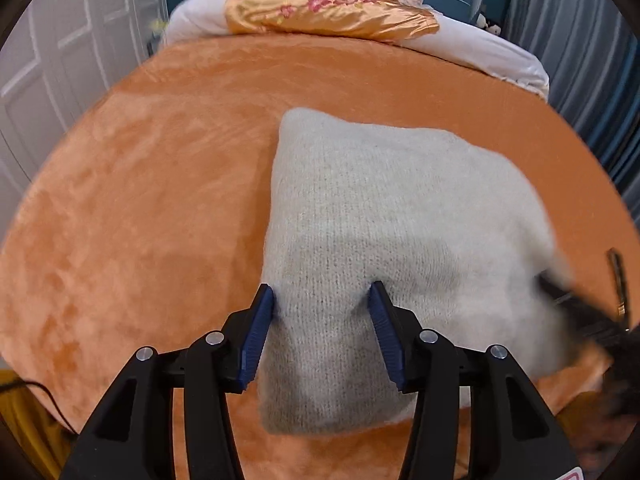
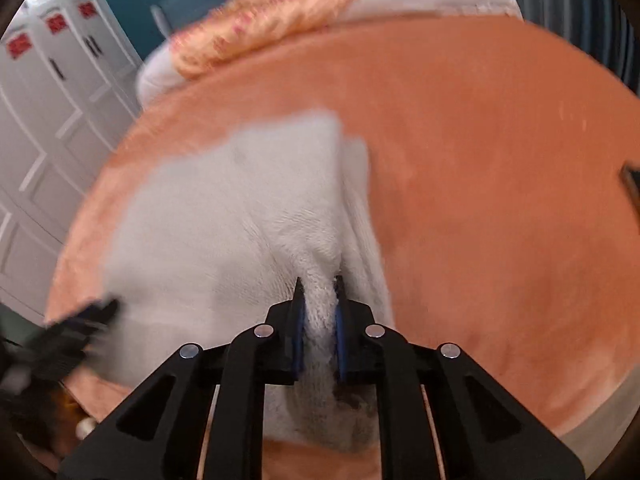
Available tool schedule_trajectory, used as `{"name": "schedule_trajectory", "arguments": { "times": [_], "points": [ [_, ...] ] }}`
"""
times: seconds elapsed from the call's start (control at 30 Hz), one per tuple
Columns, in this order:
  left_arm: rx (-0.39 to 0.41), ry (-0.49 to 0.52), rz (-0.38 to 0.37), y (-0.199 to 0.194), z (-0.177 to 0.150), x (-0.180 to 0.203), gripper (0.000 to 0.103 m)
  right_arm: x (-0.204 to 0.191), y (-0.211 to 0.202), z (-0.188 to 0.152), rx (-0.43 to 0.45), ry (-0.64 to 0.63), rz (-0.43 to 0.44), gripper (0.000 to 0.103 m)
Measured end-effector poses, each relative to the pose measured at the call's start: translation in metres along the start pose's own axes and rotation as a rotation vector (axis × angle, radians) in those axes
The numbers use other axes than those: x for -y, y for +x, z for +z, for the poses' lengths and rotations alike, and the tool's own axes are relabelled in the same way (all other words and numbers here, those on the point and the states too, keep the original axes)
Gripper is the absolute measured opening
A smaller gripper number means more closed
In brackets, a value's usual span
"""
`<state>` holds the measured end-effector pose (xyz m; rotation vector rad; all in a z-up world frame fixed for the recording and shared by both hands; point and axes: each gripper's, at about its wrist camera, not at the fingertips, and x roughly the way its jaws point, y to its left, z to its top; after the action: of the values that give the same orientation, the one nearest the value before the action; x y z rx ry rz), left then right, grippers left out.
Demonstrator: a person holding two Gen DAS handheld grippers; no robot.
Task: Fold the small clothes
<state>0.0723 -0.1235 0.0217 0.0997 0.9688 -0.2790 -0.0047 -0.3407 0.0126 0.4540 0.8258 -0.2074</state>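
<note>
My right tool [image 2: 319, 286] is clamped on a bunched ridge of the pale knit garment [image 2: 224, 216] at its near right edge, the blue pads [image 2: 298, 344] pinching the fabric between them. My left tool [image 1: 322, 294] stands apart, its pads straddling the near left part of the same garment [image 1: 384, 240] and touching the knit without gripping it. The garment lies spread on the orange plush blanket [image 1: 132, 220] covering the bed, roughly centred and toward the near side; a white pillow [image 1: 480, 50] draped with a gold floral cloth [image 1: 320, 8] sits at the far end, well apart.

The right wrist view is smeared by motion, so I judge a fold is under way. With only one side held, a pull could drag the whole garment across the blanket rather than turn it over, or skew the fold. The thick pinch may also be gathering more than one layer, which would leave a lump. The plush nap could catch the knit and twist it. My open left tool, pressing down, might snag a loop.
</note>
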Motion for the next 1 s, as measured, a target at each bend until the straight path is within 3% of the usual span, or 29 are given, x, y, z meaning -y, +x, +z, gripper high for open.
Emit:
{"name": "schedule_trajectory", "arguments": {
  "times": [0.07,0.2,0.3,0.37,0.4,0.6,0.7,0.77,0.9,1.0],
  "points": [
    [-0.002,-0.001,0.004,-0.002,-0.001,-0.001,0.049,-0.005,-0.032,0.001,0.072,0.028,0.044,0.013],
    [-0.019,-0.009,-0.003,-0.004,0.000,-0.005,0.049,-0.029,-0.068,-0.017,0.157,-0.048,0.022,0.014],
    [-0.026,-0.010,0.003,-0.006,0.001,-0.004,0.049,-0.033,-0.047,-0.032,0.080,-0.099,-0.025,0.013],
    [-0.033,-0.017,0.005,-0.007,0.000,-0.003,0.049,-0.022,-0.010,-0.043,-0.079,-0.095,-0.084,0.008],
    [-0.037,-0.018,0.004,-0.007,0.000,-0.002,0.049,-0.019,0.000,-0.047,-0.116,-0.087,-0.097,0.006],
    [-0.040,-0.010,0.015,-0.014,-0.006,0.001,0.049,-0.029,-0.040,-0.031,0.023,-0.086,-0.054,0.009],
    [-0.044,-0.010,0.018,-0.014,-0.009,0.001,0.049,-0.029,-0.019,-0.036,-0.043,-0.100,-0.051,0.009],
    [-0.053,-0.006,0.021,-0.014,-0.011,0.002,0.049,-0.025,0.014,-0.051,-0.167,-0.098,-0.076,0.006],
    [-0.060,0.000,0.022,-0.020,-0.013,-0.001,0.049,-0.039,-0.005,-0.042,-0.112,-0.140,-0.098,0.011],
    [-0.067,-0.015,0.018,-0.027,-0.015,-0.007,0.049,-0.056,-0.024,-0.036,-0.043,-0.147,-0.032,0.011]
  ]
}}
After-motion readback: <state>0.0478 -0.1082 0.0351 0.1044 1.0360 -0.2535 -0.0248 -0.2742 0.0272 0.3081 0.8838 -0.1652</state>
